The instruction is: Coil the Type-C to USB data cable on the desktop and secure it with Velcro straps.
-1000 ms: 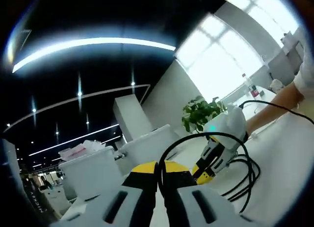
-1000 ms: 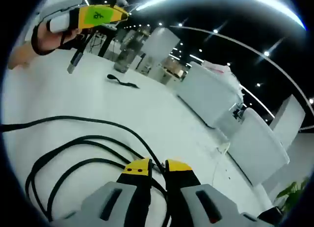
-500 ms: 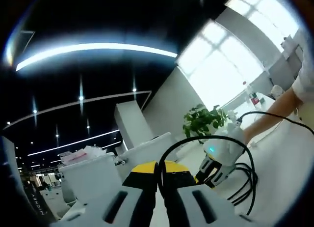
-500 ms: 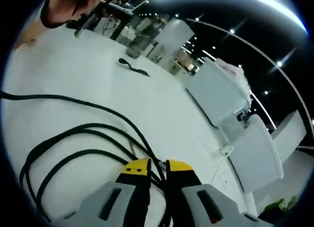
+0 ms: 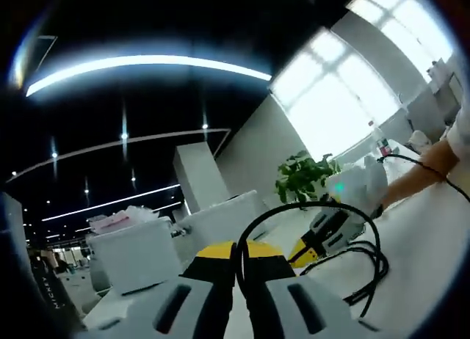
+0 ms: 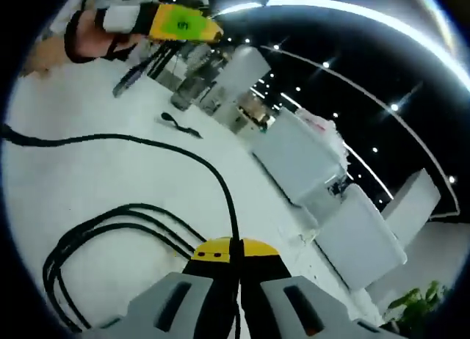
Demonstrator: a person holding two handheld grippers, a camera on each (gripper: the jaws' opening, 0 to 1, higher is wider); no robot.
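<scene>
Both grippers, right (image 6: pixel 229 252) and left (image 5: pixel 239 252), are pinching the black cable (image 6: pixel 183 152) in closed jaws, its loops lying on the white desktop (image 6: pixel 110 177), where a dark strip, possibly the Velcro strap (image 6: pixel 180 125), is resting farther off.

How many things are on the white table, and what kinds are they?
Long black data cable: 1
Small black Velcro strap: 1
Yellow-tipped grippers: 2, the left gripper and the right gripper, each clamping the cable
Total: 4
</scene>
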